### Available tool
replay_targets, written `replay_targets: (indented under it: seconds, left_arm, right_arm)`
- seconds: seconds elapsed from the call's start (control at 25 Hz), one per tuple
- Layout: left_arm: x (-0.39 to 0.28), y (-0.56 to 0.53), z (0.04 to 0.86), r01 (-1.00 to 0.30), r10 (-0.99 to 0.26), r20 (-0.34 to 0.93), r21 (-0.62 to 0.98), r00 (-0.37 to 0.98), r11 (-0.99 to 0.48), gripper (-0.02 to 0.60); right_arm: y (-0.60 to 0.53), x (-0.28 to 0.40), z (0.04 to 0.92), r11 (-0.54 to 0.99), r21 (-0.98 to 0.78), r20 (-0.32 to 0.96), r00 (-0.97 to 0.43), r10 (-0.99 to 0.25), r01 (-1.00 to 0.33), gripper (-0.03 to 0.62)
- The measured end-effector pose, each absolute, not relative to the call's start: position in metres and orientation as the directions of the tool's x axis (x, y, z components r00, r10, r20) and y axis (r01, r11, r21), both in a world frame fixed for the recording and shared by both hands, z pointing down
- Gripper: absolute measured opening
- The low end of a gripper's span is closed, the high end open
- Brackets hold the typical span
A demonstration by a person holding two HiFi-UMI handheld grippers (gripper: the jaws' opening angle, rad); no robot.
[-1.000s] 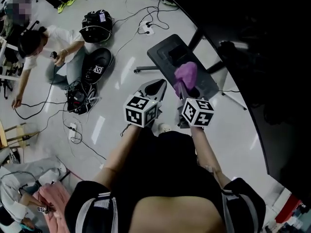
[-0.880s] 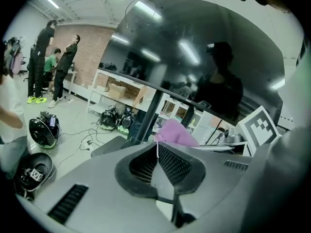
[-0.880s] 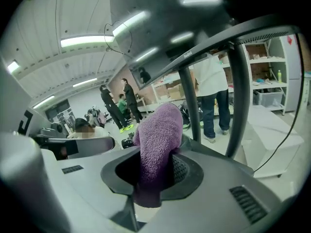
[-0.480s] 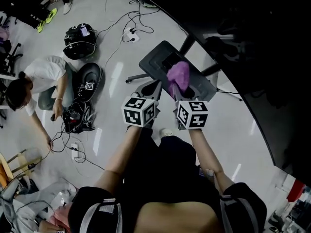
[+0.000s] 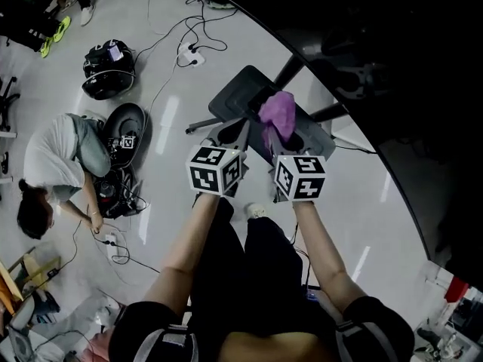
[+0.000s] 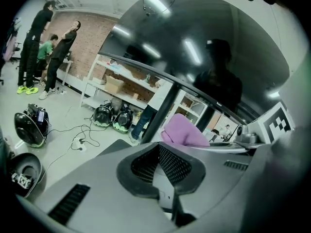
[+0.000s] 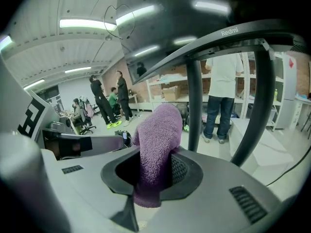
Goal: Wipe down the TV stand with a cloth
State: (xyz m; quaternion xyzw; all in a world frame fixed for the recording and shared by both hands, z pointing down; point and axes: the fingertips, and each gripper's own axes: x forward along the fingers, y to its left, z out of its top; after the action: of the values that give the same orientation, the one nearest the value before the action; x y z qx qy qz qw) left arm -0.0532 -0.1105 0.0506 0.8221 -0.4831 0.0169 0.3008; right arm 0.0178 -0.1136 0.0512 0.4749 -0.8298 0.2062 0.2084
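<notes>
Both forearms reach forward and down from the body, nearly parallel and close together: the left forearm [image 5: 183, 241] bare, the right forearm [image 5: 318, 241] beside it. Each ends at a marker cube, and the two cubes sit level with a narrow gap between them.

The left gripper [image 5: 232, 133] points ahead with its jaws pressed together on nothing; its own view shows the meshed pads of the left gripper [image 6: 161, 165] meeting along one line. The right gripper [image 5: 281, 140] runs alongside it, just to its right, and pinches a purple cloth [image 5: 278, 111]. In its own view the right gripper [image 7: 154, 174] clamps the lower end of the cloth [image 7: 156, 140], which stands up out of the jaws and folds over at the top.

The cloth hangs over the flat dark base of the TV stand [image 5: 235, 95], which lies under both jaw tips. No view shows whether cloth and base touch. Beyond the jaws, two dark posts [image 7: 195, 106] rise from the base to the large dark TV [image 5: 392, 66], which curves across the far right.

Well off to the left of the left gripper, on the pale floor [image 5: 162, 21], a person [image 5: 54, 164] crouches among cables [image 5: 113, 232], with a round black case [image 5: 108, 59] and a power strip [image 5: 186, 53] farther out.
</notes>
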Motion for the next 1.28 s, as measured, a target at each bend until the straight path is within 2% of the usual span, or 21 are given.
replay_targets:
  seconds: [0.72, 1.0, 1.28]
  left_arm:
    - [-0.051, -0.211, 0.05, -0.786, -0.793, 0.204, 0.411, 0.574, -0.462, 0.005]
    - [-0.059, -0.246, 0.043, -0.789, -0.807, 0.145, 0.366, 0.573, -0.494, 0.005]
    - [-0.053, -0.28, 0.04, -0.789, -0.792, 0.168, 0.335, 0.587, -0.514, 0.005]
  right_arm:
    - [-0.234, 0.01, 0.043, 0.335, 0.044, 0.438, -0.283, -0.853, -0.941, 0.089]
    - [-0.27, 0.005, 0.024, 0.313, 0.246, 0.357, -0.215, -0.909, -0.917, 0.089]
    - [-0.301, 0.022, 0.009, 0.221, 0.249, 0.284, -0.147, -0.948, -0.943, 0.089]
